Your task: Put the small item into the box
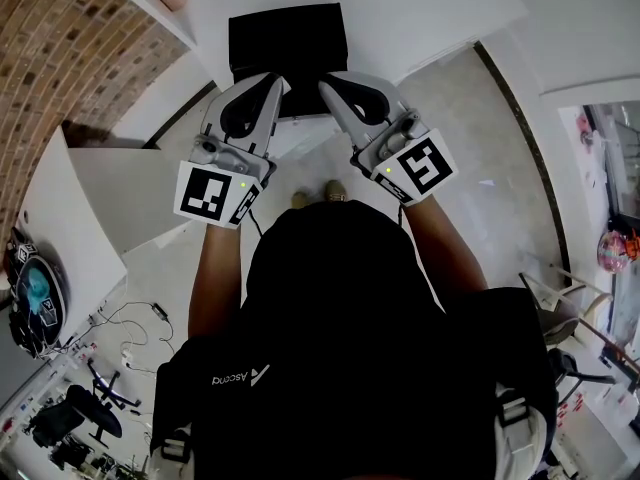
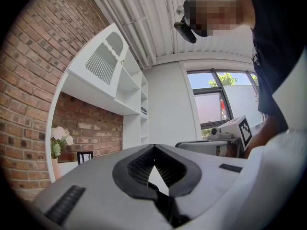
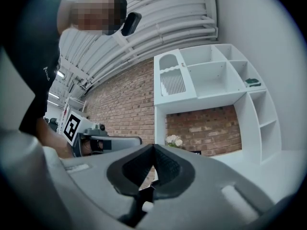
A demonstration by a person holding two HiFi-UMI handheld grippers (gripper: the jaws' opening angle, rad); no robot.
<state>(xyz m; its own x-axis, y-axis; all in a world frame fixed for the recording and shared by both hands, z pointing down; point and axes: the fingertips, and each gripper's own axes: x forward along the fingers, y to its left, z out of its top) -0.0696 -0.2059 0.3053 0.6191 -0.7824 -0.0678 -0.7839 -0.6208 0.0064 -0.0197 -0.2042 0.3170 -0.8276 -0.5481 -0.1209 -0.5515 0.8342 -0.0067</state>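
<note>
In the head view a black box (image 1: 288,40) sits on a white table (image 1: 440,8) ahead of me. Both grippers are held up side by side in front of it, pointing at it. My left gripper (image 1: 279,81) has its jaws pressed together at the tips, with nothing between them; the left gripper view shows the same meeting tips (image 2: 154,146) against the room behind. My right gripper (image 1: 324,85) is likewise shut and empty, its tips (image 3: 153,146) touching in the right gripper view. No small item shows in any view.
A brick wall (image 1: 50,58) stands at the left, with a white shelf unit (image 3: 211,80) and a vase of white flowers (image 2: 58,140) against it. White panels (image 1: 120,193) lie low at the left. A chair (image 1: 560,298) stands at the right.
</note>
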